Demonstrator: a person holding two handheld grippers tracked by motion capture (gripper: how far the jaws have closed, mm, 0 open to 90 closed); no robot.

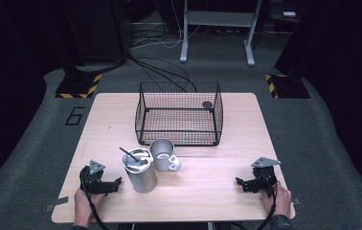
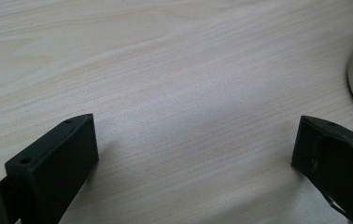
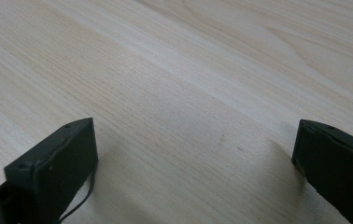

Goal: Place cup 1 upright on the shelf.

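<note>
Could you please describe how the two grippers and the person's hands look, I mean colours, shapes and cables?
The left gripper and the right gripper are black, each with two blocky, flat-faced jaws. Each carries a grey three-cornered plate on top, and a black cable trails from each back toward the person. The left hand and the right hand are bare; a dark sleeve edge shows at the right wrist.

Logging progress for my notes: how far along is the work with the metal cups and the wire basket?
Nothing looks done yet: the tall steel canister and the steel mug stand on the wooden table, outside the black wire basket. Nothing is in hand; the left claw and right claw rest open. Everything is left, probably starting with the canister nearest the left claw.
</note>
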